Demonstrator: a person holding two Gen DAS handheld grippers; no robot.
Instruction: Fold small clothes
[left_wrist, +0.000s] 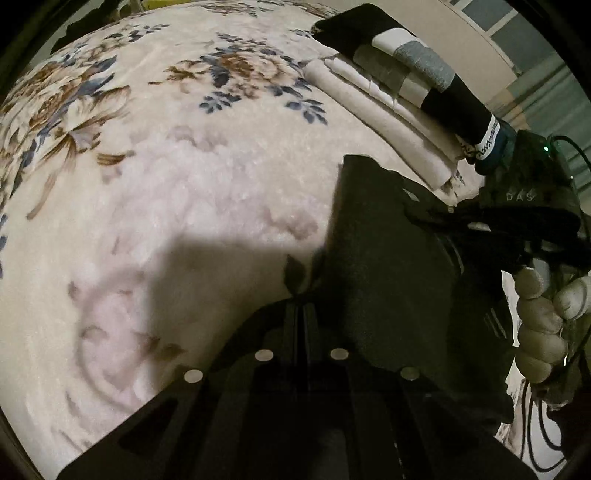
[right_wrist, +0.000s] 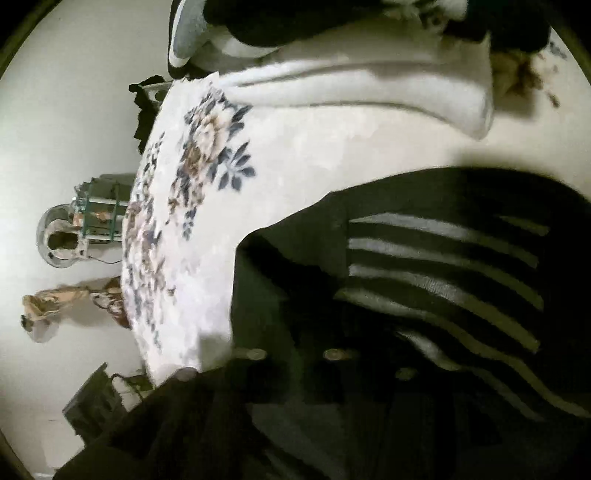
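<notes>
A pale floral blanket (left_wrist: 155, 155) covers the surface, with folded clothes (left_wrist: 399, 85) stacked at upper right of the left wrist view. The left gripper (left_wrist: 301, 295), jaws together, pinches the dark garment (left_wrist: 388, 266) at lower centre. The right gripper (left_wrist: 436, 216), closed, meets that garment at right; its grip is hard to make out.

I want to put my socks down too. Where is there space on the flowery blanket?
The flowery blanket is bare left of the black garment, up to the big flowers. The far right is crowded with a stack of folded clothes.
</notes>
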